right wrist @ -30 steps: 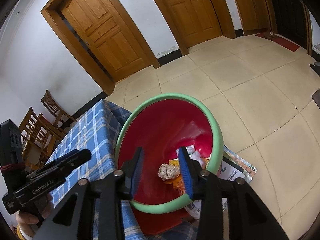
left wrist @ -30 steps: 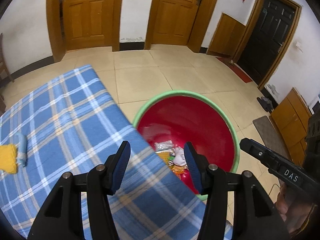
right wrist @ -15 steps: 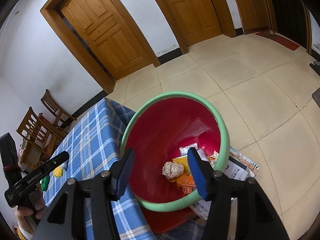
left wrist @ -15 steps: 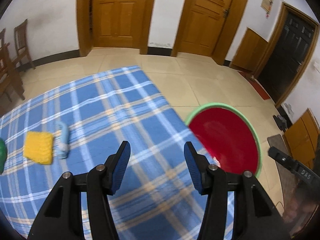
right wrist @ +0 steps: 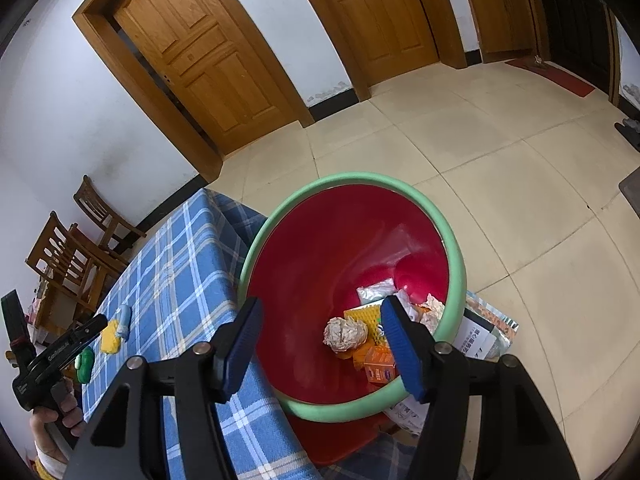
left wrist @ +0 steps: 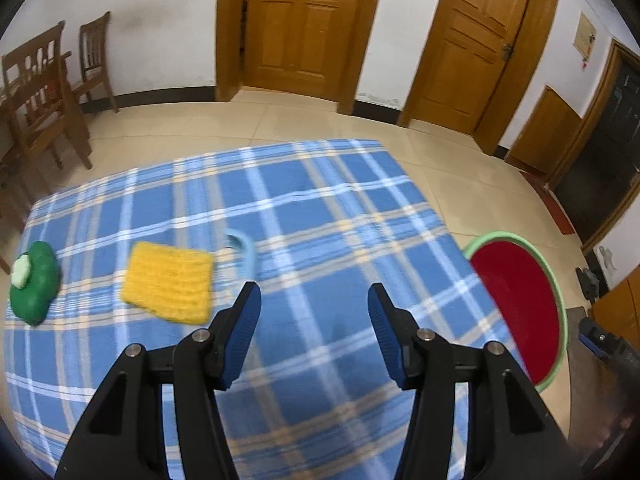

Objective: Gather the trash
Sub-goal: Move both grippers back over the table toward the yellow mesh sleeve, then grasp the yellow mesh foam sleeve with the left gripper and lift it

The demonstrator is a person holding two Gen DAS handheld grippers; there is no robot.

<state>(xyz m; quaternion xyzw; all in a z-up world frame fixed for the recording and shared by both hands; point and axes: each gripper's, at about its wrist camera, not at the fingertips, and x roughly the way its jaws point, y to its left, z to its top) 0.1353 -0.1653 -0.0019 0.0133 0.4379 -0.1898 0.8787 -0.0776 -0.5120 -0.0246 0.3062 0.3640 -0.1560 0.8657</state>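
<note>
Wooden chairs [left wrist: 44, 92], three wooden doors [left wrist: 298, 26]

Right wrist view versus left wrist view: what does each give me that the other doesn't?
Only the right wrist view shows the bin's contents: a crumpled paper ball, an orange carton and wrappers, plus the right gripper opening, empty, over them. Only the left wrist view shows the left gripper open above bare tablecloth. Both show the red bin, yellow cloth, green item and light blue item.

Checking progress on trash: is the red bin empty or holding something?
Holding trash: the green-rimmed red bin contains a crumpled paper ball and orange packets.
</note>
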